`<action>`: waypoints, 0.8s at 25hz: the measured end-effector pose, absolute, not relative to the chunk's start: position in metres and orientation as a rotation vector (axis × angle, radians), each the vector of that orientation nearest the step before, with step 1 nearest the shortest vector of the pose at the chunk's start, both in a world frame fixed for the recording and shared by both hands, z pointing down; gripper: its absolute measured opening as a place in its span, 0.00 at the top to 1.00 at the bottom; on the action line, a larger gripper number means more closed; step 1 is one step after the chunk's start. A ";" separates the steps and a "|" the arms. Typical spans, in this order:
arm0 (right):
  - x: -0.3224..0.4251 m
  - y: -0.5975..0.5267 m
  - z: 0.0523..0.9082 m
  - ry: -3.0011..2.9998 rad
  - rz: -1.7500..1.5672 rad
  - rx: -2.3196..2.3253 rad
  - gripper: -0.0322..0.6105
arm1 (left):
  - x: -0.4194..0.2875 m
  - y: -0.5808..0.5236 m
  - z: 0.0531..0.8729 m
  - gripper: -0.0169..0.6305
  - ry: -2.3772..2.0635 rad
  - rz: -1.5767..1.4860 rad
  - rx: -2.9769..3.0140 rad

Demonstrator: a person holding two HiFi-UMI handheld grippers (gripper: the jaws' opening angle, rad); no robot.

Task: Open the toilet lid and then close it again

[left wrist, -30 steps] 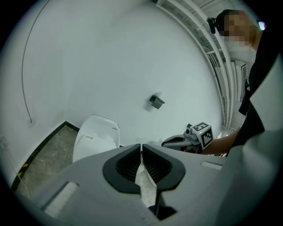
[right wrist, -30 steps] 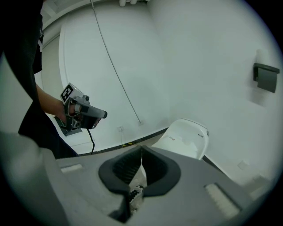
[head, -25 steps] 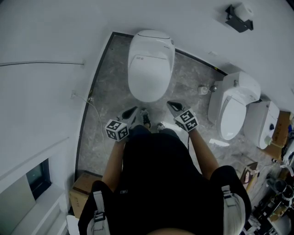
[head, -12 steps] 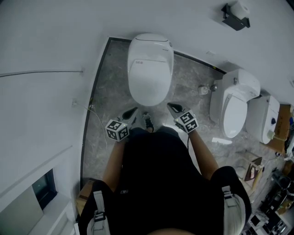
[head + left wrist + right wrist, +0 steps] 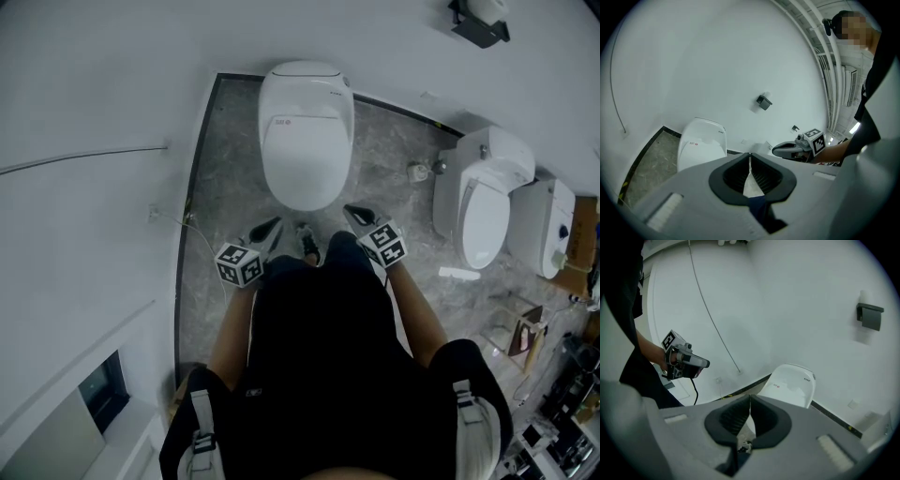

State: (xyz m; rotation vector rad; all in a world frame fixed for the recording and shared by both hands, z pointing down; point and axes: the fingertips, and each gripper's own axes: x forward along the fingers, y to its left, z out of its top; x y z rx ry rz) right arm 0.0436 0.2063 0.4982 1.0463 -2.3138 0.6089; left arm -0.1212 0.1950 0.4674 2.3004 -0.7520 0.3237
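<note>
Before the person, the left claw (image 5: 270,228) at 11 o'clock and the right claw (image 5: 356,217) at 1 o'clock are both pinched together, empty, short of the toilet (image 5: 304,79). At 12 o'clock, its lid (image 5: 302,159) lies down.

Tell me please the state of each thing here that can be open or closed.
Front toilet lid, down, closed.
Side toilet lid, looks down too.
Left claw, shut, holding nothing.
Right claw, shut, holding nothing.
</note>
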 end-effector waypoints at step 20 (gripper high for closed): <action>0.090 0.181 0.575 -2.232 0.721 0.966 0.94 | -0.099 0.176 0.543 0.94 -0.792 0.398 2.185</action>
